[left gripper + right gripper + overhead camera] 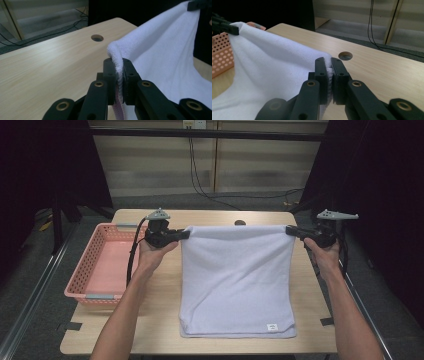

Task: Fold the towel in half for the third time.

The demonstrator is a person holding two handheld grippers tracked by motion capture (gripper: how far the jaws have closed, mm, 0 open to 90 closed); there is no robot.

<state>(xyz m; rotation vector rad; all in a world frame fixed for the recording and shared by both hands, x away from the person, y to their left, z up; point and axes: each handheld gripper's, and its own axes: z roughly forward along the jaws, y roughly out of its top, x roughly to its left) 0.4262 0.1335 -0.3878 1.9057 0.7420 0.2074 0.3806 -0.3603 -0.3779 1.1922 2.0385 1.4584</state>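
Pink basket (100,270), left of frame on the desk (150,320), holds nothing. Left gripper (186,234) and right gripper (290,231) jaws each clamp a far corner of the white towel (235,280).

Both forearms are bare, with no sleeves in sight. The left tongs (186,234) and right tongs (289,230) are black, each topped by a grey three-cornered plate. Brass-ringed pivots and small screws stud their linkages; a black cable (133,251) trails from the left one.
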